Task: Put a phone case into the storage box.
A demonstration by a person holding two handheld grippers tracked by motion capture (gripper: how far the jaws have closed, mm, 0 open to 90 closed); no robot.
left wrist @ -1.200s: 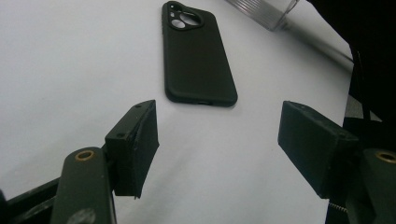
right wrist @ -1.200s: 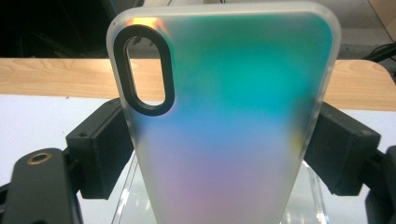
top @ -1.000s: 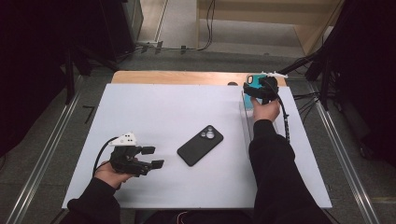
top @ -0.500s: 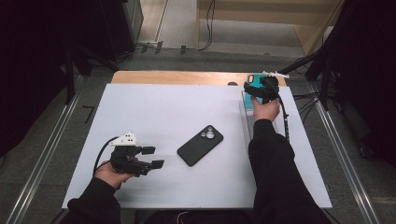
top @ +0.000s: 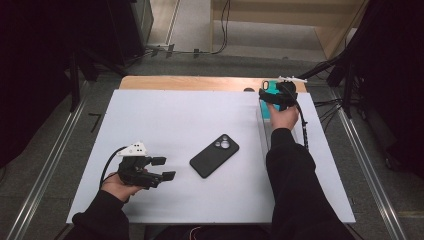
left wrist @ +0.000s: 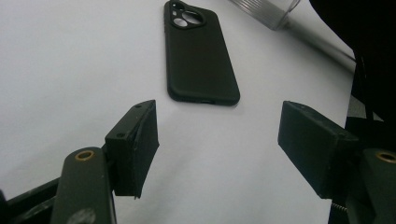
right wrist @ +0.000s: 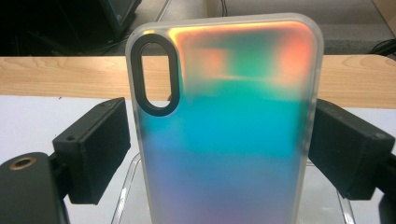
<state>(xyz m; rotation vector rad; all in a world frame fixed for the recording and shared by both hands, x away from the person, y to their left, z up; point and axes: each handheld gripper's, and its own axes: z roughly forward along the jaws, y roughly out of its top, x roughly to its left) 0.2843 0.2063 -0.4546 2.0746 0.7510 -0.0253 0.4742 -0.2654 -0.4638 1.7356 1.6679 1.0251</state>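
Between right gripper [right wrist: 219, 154] jaws: iridescent phone case [right wrist: 224, 130], upright, frosted rim, just loosened | left gripper [left wrist: 219, 144]: released

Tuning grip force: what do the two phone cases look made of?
Black case: looks like soft matte rubber or silicone, no glare, rounded edges. Iridescent case: likely hard translucent plastic, frosted rim, satin teal-to-orange sheen; it stands in a clear holder, apparently acrylic.

no readable text, labels, brands or numbers on anything in any view
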